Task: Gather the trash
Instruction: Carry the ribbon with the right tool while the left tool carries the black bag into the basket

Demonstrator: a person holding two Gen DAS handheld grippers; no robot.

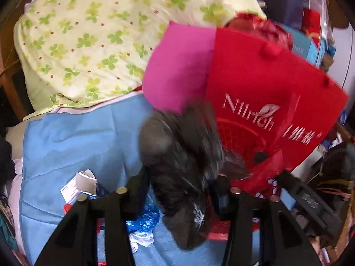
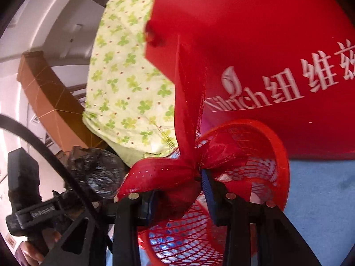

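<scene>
A black plastic bag, smeared by motion, sits loosely between the fingers of my left gripper, whose jaws stand apart. Just behind it is a red mesh basket. In the right wrist view my right gripper hovers over the basket's rim. A red ribbon bow is bunched between its pads, with one tail standing up. The left gripper and the black bag show at the left, held by a hand. The right gripper appears at the right of the left wrist view.
A tall red gift bag with a pink side stands behind the basket. On the blue sheet lie a torn white carton, a blue plastic scrap and a white tissue. A clover-print quilt fills the back.
</scene>
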